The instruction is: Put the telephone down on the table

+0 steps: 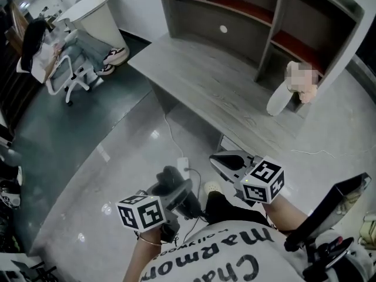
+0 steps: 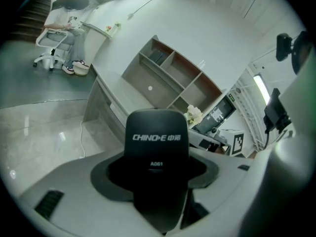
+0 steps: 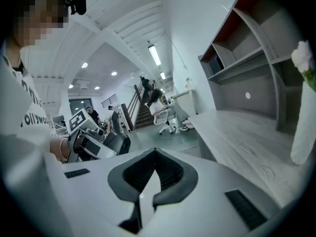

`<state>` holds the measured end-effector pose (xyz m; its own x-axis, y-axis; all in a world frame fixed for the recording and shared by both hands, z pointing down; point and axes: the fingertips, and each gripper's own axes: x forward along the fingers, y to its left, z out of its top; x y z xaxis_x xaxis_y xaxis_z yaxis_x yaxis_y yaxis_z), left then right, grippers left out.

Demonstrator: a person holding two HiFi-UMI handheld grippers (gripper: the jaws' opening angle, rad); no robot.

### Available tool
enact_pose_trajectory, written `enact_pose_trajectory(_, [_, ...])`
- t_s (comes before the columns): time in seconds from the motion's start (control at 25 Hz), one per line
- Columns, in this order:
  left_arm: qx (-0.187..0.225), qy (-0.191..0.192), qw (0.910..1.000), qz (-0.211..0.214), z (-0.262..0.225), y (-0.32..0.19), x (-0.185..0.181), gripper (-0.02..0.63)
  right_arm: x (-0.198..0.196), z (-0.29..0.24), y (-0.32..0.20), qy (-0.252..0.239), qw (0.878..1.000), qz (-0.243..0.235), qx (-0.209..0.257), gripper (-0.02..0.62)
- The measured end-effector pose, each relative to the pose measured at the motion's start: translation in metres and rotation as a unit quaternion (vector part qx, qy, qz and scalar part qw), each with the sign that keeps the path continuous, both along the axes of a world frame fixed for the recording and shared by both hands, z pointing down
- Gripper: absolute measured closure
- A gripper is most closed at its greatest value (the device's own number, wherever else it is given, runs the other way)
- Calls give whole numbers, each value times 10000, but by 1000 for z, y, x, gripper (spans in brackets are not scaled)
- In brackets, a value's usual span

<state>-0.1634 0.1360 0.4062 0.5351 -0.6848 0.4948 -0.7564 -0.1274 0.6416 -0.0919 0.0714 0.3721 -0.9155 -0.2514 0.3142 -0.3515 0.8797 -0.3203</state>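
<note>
A black telephone handset with white print stands upright between the jaws of my left gripper, which is shut on it. In the head view the left gripper and the dark telephone hang low over the glossy floor, close to the person's body. My right gripper is beside it to the right, shut with nothing in it; its pads meet in the right gripper view. The grey wooden table lies ahead, its near edge just beyond both grippers.
A white vase with flowers stands on the table's right part, in front of a grey shelf unit. A white cable and power strip lie on the floor. A person sits on an office chair far left.
</note>
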Motion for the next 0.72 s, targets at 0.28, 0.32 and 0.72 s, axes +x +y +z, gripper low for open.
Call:
enact_pose_trajectory(0.28, [114, -95, 9999, -80, -12, -81, -13, 333, -18, -5, -87, -58, 9999, -85, 17, 589])
enact_pose_trajectory(0.32, [129, -93, 9998, -115, -15, -88, -18, 333, -23, -9, -95, -61, 9999, -99, 36, 589])
enact_pose_trajectory(0.72, [244, 107, 9984, -494, -18, -171, -34, 333, -14, 8, -179, 113, 9999, 41, 115, 589])
